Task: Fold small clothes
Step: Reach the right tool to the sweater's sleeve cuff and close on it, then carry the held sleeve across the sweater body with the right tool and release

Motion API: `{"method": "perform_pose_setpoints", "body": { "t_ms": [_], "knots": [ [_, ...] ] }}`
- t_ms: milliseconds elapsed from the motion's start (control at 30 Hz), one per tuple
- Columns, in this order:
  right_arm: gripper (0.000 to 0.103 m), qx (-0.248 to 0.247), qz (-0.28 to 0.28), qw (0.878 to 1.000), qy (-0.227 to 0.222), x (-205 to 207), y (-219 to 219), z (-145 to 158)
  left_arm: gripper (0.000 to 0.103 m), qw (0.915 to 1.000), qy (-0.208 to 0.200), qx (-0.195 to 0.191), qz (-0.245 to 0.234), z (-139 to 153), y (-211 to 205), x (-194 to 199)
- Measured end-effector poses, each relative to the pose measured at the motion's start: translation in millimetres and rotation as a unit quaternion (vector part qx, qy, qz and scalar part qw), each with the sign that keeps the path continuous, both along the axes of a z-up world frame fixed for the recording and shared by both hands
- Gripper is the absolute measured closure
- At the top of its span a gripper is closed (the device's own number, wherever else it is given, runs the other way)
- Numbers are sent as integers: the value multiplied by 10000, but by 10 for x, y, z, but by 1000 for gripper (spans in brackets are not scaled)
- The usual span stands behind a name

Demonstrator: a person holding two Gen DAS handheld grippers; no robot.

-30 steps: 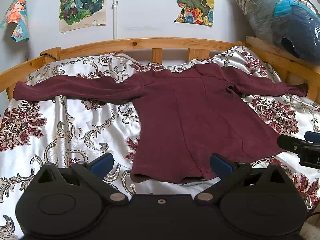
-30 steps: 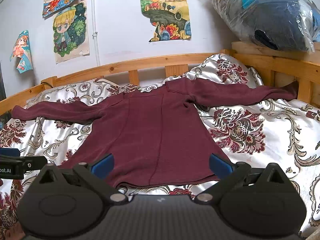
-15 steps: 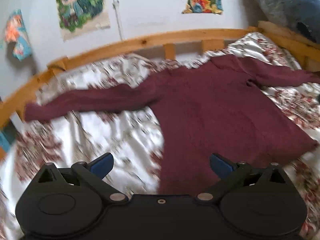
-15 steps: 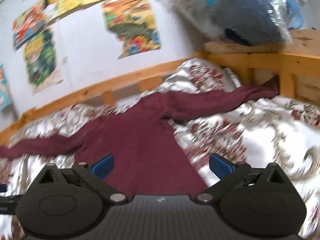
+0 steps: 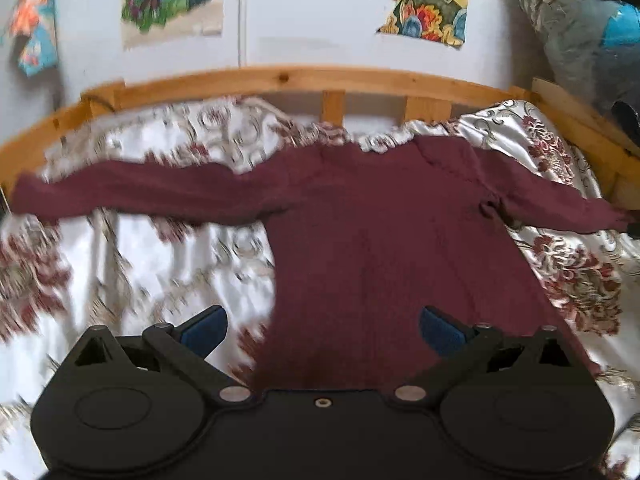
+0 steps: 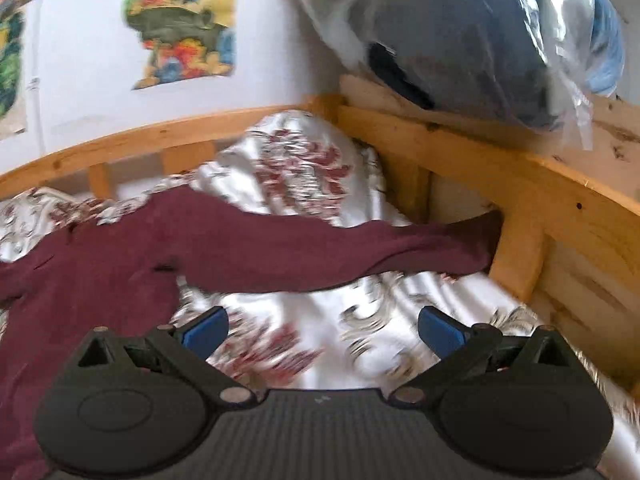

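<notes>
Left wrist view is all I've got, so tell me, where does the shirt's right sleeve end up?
Observer: The right sleeve stretches across the bedspread, its cuff lying against a post of the wooden bed frame.
Operator: Is the right gripper holding it?
Observer: No. The right gripper is open, hovering short of the sleeve over bare bedspread.
Operator: Anything above that corner?
Observer: A plastic-wrapped bundle sits on the frame's ledge.

Two wrist cameras, low over a bed, each looking forward past its own tongs.

The left view faces the wooden slatted headboard rail (image 5: pixel 304 78) squarely, above the hem of the spread maroon long-sleeved top (image 5: pixel 384 240). The right view is angled toward the bed's right corner. Both show that top's right sleeve (image 6: pixel 320 248).
</notes>
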State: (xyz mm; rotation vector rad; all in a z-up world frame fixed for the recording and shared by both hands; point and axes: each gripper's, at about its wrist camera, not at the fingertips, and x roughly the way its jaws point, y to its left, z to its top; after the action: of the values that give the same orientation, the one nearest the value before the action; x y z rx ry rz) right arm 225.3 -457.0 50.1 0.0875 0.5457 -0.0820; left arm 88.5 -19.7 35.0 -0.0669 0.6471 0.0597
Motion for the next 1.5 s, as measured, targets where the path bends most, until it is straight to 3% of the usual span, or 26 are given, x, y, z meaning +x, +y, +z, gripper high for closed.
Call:
{"method": "perform_pose_setpoints", "body": {
  "t_ms": [100, 200, 333, 500, 700, 800, 833, 1033, 1133, 1267, 1367, 1500],
  "knots": [
    [0, 723, -319, 9967, -201, 234, -289, -72, 1, 10000, -49, 16, -84, -53, 14, -9],
    [0, 1198, -1123, 9853, -468, 422, -497, -193, 1, 9999, -4, 78, -79, -83, 13, 49],
    [0, 1422, -2036, 9662, -686, 596, -656, -356, 1, 9997, 201, 50, -157, -163, 18, 103],
    [6, 1622, -2765, 9439, -794, 752, -756, -513, 1, 9988, 352, 195, -261, -238, -12, 119],
    [23, 1791, -3394, 9208, -700, 939, -876, -622, 1, 9988, 394, 177, -234, -249, -3, 138],
    [40, 1968, -3549, 9111, -723, 978, -887, -667, 1, 9989, 379, 171, -212, -243, 4, 132],
    [70, 1970, -3537, 9115, -731, 983, -879, -678, 1, 9990, 371, 169, -199, -240, 9, 127],
    [93, 1842, -3438, 9162, -921, 943, -769, -628, 1, 9994, 272, 112, -196, -202, 39, 84],
    [96, 1624, -3197, 9276, -1051, 856, -658, -489, 1, 9996, 207, 84, -164, -176, 62, 60],
    [96, 855, -2494, 9534, -1470, 825, -330, -198, 1, 9999, 148, -25, -41, -145, 124, 38],
    [97, 264, -1881, 9662, -1745, 827, -1, 44, 1, 9999, 138, -81, 14, -135, 168, 30],
    [97, -498, -739, 9699, -2265, 833, 623, 368, 1, 9997, 112, -125, 186, -122, 229, 27]
  ]
}}
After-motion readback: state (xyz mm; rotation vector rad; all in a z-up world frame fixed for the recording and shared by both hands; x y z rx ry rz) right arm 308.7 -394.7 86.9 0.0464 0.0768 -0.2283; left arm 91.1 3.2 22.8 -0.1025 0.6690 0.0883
